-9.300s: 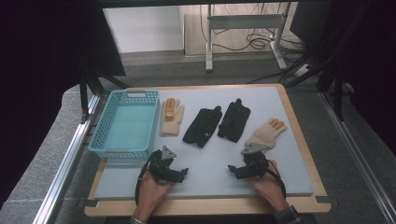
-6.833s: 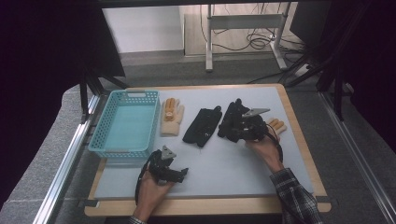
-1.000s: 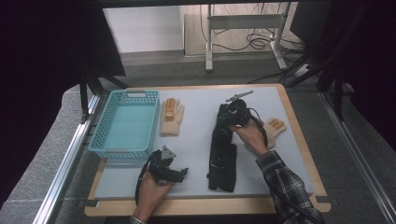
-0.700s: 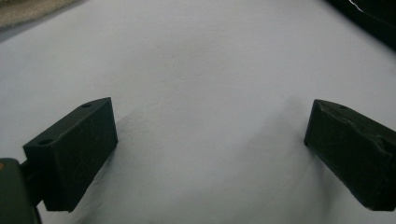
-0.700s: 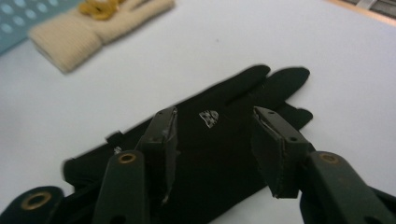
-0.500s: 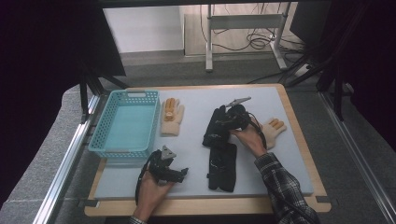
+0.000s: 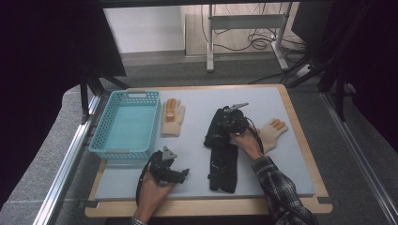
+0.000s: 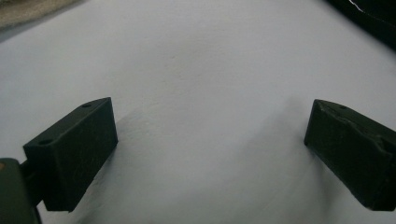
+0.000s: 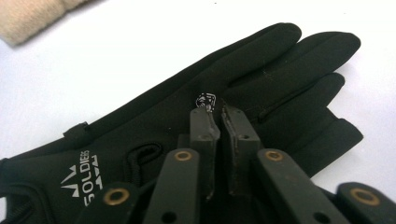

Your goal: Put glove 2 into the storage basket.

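Observation:
Two black gloves lie in the middle of the grey mat, one (image 7: 213,135) overlapping the far end of the other (image 7: 223,171). My right gripper (image 7: 224,124) is down on the farther one. Its jaws have just been closing and now stand shut, pinching the glove's (image 9: 280,70) fabric beside a small white logo at the right gripper's tips (image 9: 219,112). My left gripper (image 7: 182,173) rests near the front edge. In its own view the left gripper (image 8: 210,135) is open over bare mat with nothing between the jaws.
A turquoise basket (image 7: 119,152) stands at the left. A beige glove with orange fingertips (image 7: 172,117) lies just right of it. Another beige glove (image 7: 273,133) lies right of my right hand. The mat sits on a wooden board (image 7: 300,136).
My right gripper has sunk a little onto the black gloves and its jaws have come together. The left gripper has stayed where it was.

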`<state>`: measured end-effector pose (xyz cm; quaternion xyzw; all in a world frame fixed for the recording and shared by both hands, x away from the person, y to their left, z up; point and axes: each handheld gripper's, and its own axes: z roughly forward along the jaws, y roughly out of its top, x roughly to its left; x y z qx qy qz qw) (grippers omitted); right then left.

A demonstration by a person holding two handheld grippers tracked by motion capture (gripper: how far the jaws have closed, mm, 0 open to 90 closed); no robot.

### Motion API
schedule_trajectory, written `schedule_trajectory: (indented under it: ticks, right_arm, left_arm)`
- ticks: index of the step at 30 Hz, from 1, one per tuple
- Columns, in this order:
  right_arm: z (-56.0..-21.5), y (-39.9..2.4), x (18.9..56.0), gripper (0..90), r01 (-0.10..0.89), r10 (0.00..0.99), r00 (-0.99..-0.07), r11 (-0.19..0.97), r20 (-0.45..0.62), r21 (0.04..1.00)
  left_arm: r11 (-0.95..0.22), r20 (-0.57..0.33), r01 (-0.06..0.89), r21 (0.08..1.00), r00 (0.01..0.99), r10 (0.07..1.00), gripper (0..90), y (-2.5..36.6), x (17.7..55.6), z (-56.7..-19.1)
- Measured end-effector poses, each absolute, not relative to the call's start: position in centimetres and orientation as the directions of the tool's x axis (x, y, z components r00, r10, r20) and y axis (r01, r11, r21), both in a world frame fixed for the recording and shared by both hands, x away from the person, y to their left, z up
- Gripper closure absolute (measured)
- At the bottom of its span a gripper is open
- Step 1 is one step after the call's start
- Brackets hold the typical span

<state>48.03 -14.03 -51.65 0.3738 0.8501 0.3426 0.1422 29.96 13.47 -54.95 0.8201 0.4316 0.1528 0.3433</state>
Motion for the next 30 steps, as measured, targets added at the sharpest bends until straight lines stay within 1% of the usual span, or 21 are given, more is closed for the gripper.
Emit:
schedule_trajectory:
  ticks: [1, 4, 5, 9, 13, 18, 25, 29, 30]
  right_arm:
    - [-51.3, -14.2, 48.0, 87.5, 0.534, 0.73, -0.683, 0.476, 0.025, 0.699]
    - [-50.6, -14.4, 47.8, 87.6, 0.531, 0.724, -0.689, 0.464, 0.041, 0.709]
    - [-49.7, -14.5, 47.5, 87.6, 0.516, 0.717, -0.696, 0.47, 0.031, 0.716]
    - [-48.5, -14.5, 47.1, 87.6, 0.503, 0.709, -0.704, 0.469, 0.03, 0.726]
    - [-46.5, -15.0, 46.2, 87.6, 0.477, 0.687, -0.726, 0.454, 0.046, 0.752]
    - [-45.0, -15.4, 45.1, 87.6, 0.458, 0.664, -0.746, 0.451, 0.055, 0.766]
    - [-42.1, -16.2, 41.8, 87.6, 0.427, 0.609, -0.788, 0.436, 0.09, 0.792]
    - [-40.9, -16.6, 39.3, 87.6, 0.406, 0.565, -0.818, 0.441, 0.104, 0.8]
    - [-40.6, -16.8, 38.1, 87.6, 0.403, 0.548, -0.829, 0.442, 0.114, 0.801]
  left_arm:
    - [-0.391, -0.046, 0.602, 0.696, 0.58, 0.813, 2.7, 13.5, 30.0, -55.0]
    - [-0.393, -0.044, 0.602, 0.695, 0.581, 0.813, 2.7, 13.5, 30.0, -55.0]
    - [-0.393, -0.044, 0.602, 0.695, 0.581, 0.813, 2.7, 13.5, 30.0, -55.0]
    - [-0.393, -0.044, 0.603, 0.695, 0.581, 0.813, 2.7, 13.5, 30.0, -55.0]
    - [-0.393, -0.044, 0.602, 0.695, 0.581, 0.813, 2.7, 13.5, 30.0, -55.0]
    - [-0.391, -0.046, 0.602, 0.696, 0.581, 0.813, 2.7, 13.5, 30.0, -55.0]
    - [-0.392, -0.045, 0.602, 0.696, 0.581, 0.813, 2.7, 13.5, 30.0, -55.0]
    - [-0.389, -0.046, 0.602, 0.697, 0.579, 0.814, 2.7, 13.5, 30.0, -55.0]
    - [-0.389, -0.046, 0.602, 0.698, 0.579, 0.814, 2.7, 13.5, 30.0, -55.0]
